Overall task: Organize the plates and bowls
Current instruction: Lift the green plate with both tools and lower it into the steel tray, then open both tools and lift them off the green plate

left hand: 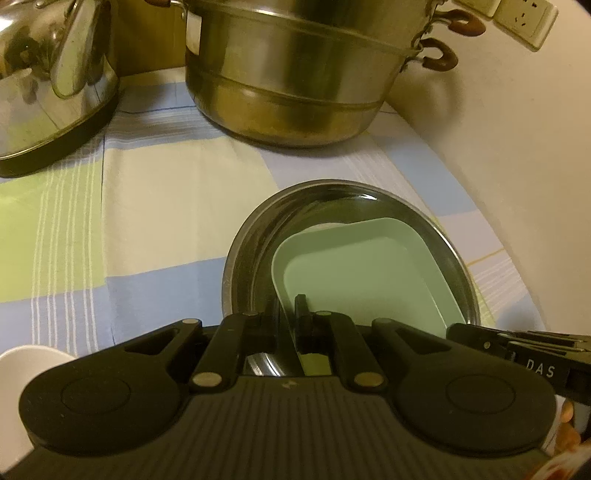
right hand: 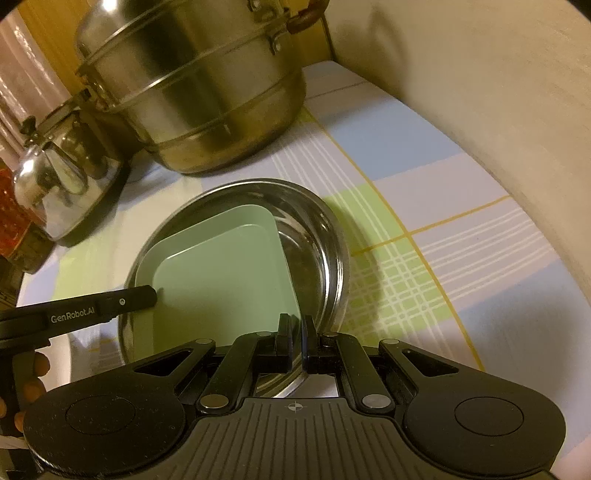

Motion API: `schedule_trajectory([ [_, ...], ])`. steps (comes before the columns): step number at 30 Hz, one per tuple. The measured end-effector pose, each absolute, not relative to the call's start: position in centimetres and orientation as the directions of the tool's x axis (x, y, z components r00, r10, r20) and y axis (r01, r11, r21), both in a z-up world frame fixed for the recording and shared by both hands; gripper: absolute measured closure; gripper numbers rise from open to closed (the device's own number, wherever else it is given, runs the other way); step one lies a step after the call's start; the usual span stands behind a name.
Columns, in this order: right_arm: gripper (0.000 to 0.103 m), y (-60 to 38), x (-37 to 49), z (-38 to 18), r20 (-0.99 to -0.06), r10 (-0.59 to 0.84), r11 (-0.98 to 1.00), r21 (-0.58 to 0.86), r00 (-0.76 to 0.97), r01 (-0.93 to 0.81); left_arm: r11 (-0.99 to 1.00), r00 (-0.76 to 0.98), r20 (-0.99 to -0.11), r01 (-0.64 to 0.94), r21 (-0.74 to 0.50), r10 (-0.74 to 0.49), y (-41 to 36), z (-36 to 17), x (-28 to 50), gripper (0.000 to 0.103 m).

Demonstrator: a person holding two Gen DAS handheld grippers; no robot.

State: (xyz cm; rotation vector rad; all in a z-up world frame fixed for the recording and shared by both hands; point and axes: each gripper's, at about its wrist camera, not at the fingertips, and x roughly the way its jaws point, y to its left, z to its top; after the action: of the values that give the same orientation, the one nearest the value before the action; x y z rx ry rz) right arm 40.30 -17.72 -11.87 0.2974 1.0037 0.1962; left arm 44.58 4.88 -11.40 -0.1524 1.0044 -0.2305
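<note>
A pale green square plate lies inside a round steel dish on the checked cloth. My left gripper is shut on the green plate's left rim, one finger inside and one outside it. In the right wrist view my right gripper is shut on the right rim of the green plate, above the steel dish. The left gripper's finger comes in from the left over the plate's other side.
A large stacked steel steamer pot stands behind the dish, a steel kettle to its left. A white bowl sits at the lower left. A wall with a power strip bounds the right side.
</note>
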Motion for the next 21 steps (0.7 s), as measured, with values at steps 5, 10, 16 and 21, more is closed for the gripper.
schedule_trajectory([
  [5,0.099,-17.4,41.0,-12.3,-0.799,0.275,0.95,0.311,0.534,-0.024,0.97,0.503,-0.83,0.116,-0.213,-0.243,4.6,-12.1,45.2,0.096],
  [10,0.099,-17.6,41.2,-12.1,-0.775,0.299,0.942,0.334,0.557,-0.041,0.972,0.499,-0.834,0.109,-0.208,-0.235,4.8,-12.1,45.4,0.095],
  [16,0.099,-18.4,40.6,-11.0,-0.736,0.311,0.931,0.363,0.601,-0.037,0.973,0.512,-0.828,0.112,-0.202,-0.231,4.8,-11.2,45.0,0.095],
  [21,0.098,-19.5,39.1,-9.3,-0.709,0.321,0.921,0.388,0.628,-0.033,0.972,0.551,-0.801,0.127,-0.198,-0.235,4.9,-9.1,43.1,0.089],
])
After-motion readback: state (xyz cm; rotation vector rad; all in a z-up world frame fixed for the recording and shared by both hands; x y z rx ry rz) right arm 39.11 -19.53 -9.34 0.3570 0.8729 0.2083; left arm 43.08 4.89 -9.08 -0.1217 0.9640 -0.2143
